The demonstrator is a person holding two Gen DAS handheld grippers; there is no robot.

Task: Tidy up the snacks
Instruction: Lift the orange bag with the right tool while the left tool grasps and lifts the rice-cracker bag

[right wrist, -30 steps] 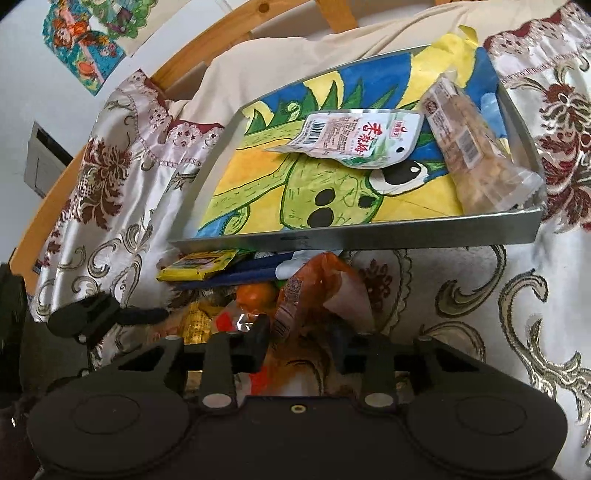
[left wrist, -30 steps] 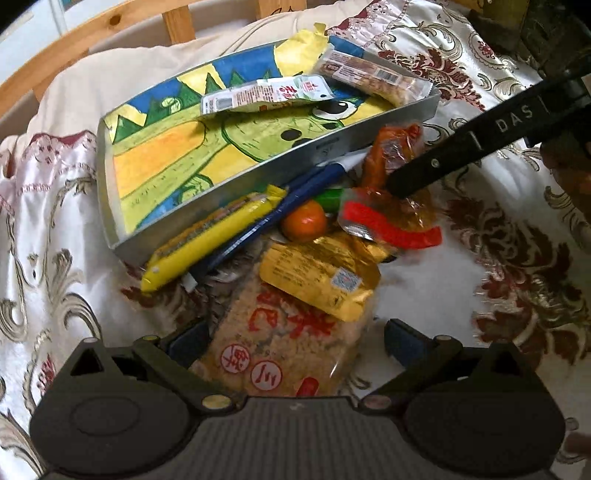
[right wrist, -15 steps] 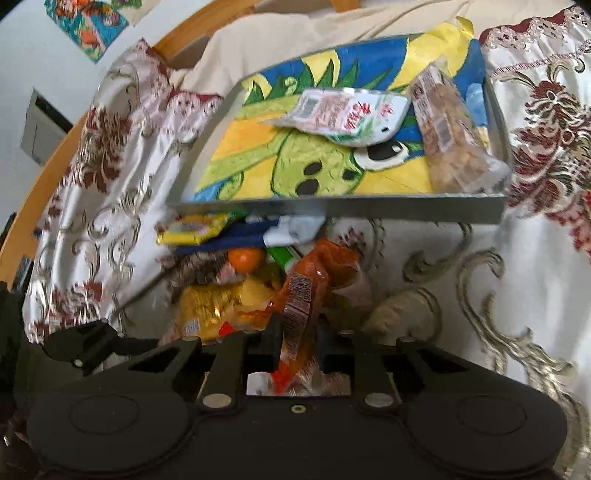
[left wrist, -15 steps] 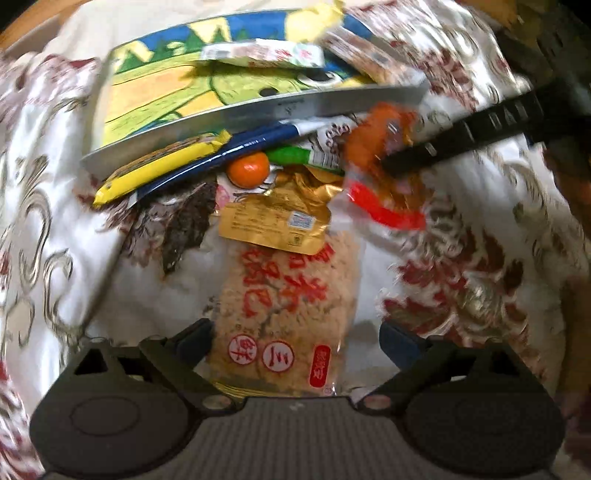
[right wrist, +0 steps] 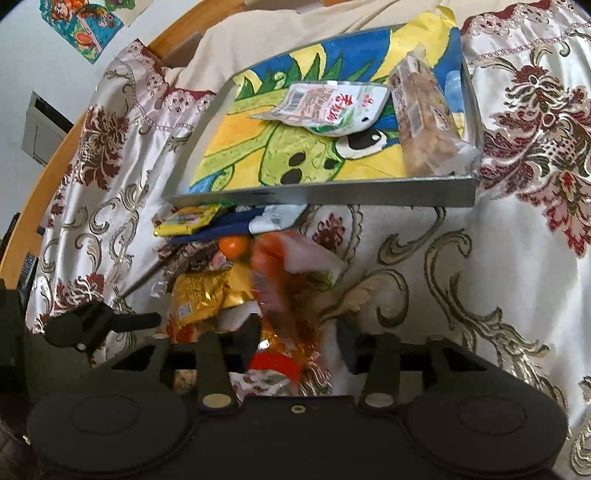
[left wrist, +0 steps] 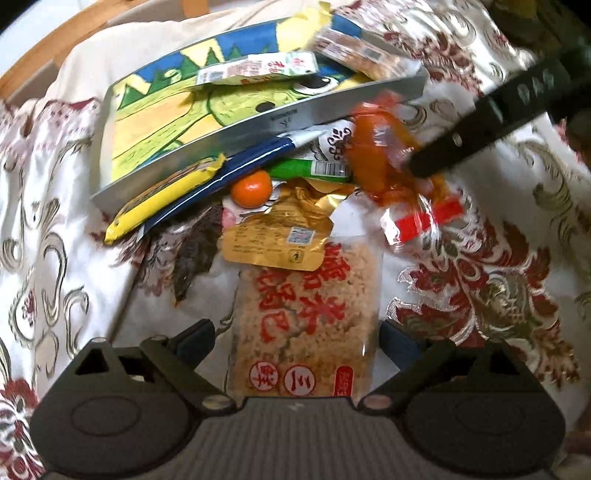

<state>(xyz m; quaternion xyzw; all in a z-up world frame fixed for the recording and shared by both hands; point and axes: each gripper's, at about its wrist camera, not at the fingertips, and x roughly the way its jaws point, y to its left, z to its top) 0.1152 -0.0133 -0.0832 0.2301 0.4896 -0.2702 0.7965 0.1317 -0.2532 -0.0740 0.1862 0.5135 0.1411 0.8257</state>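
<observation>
A metal tray (left wrist: 332, 110) with a cartoon lining holds a white-green pouch (left wrist: 258, 68) and a clear biscuit pack (left wrist: 354, 51); it also shows in the right wrist view (right wrist: 332, 192). In front lies a snack pile: yellow bar (left wrist: 162, 195), blue pack (left wrist: 229, 170), small orange (left wrist: 251, 188), gold packet (left wrist: 277, 240), rice cracker pack (left wrist: 306, 314). My left gripper (left wrist: 295, 339) is open, its fingers either side of the rice cracker pack. My right gripper (right wrist: 299, 343) has its jaws partly apart around the orange snack bag (right wrist: 280, 295), also visible in the left wrist view (left wrist: 384, 158).
A patterned satin cloth (right wrist: 480, 277) covers the surface. A wooden rail (right wrist: 44, 192) runs along the far left edge. A poster (right wrist: 81, 26) hangs on the wall behind.
My right gripper closed on the orange bag and drew it back, then its jaws widened again. The left gripper pulled back over the rice cracker pack.
</observation>
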